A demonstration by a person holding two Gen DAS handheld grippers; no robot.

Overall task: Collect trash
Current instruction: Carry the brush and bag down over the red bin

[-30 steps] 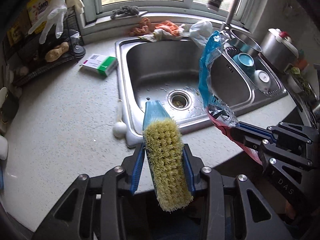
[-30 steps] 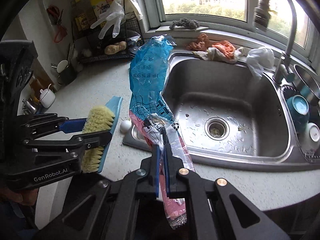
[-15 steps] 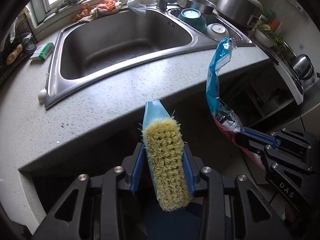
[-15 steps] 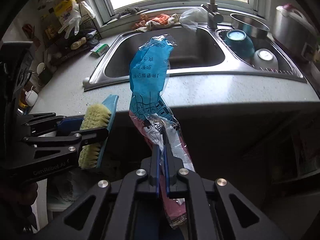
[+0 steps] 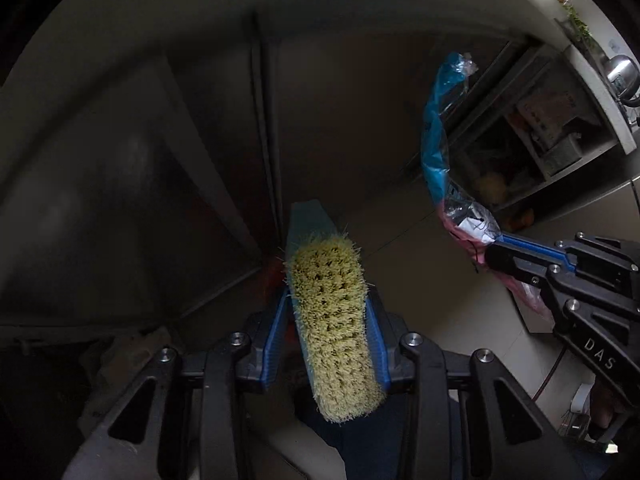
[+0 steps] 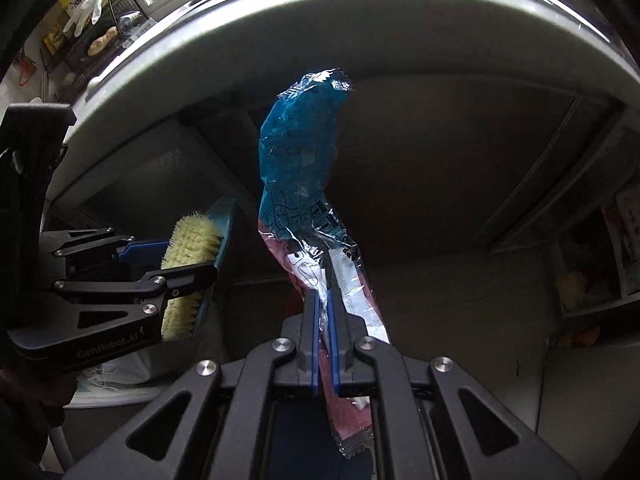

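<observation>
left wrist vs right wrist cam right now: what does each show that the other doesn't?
Left wrist only: the open shelves at right and the kettle on the counter above them.
Right wrist only: the white rubber glove on the wire rack and the counter's front edge.
Both: the left claw shut on the scrub brush, the right claw shut on the blue and pink plastic wrapper, and dark cabinet doors below the counter.

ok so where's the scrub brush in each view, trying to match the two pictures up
Left wrist view: the scrub brush sits bottom centre, bristles facing the camera, clamped in the left gripper.
Right wrist view: it is at the left edge, mid-height, seen side-on.
Shared landmark: the blue and pink plastic wrapper pinched in the right gripper.
</observation>
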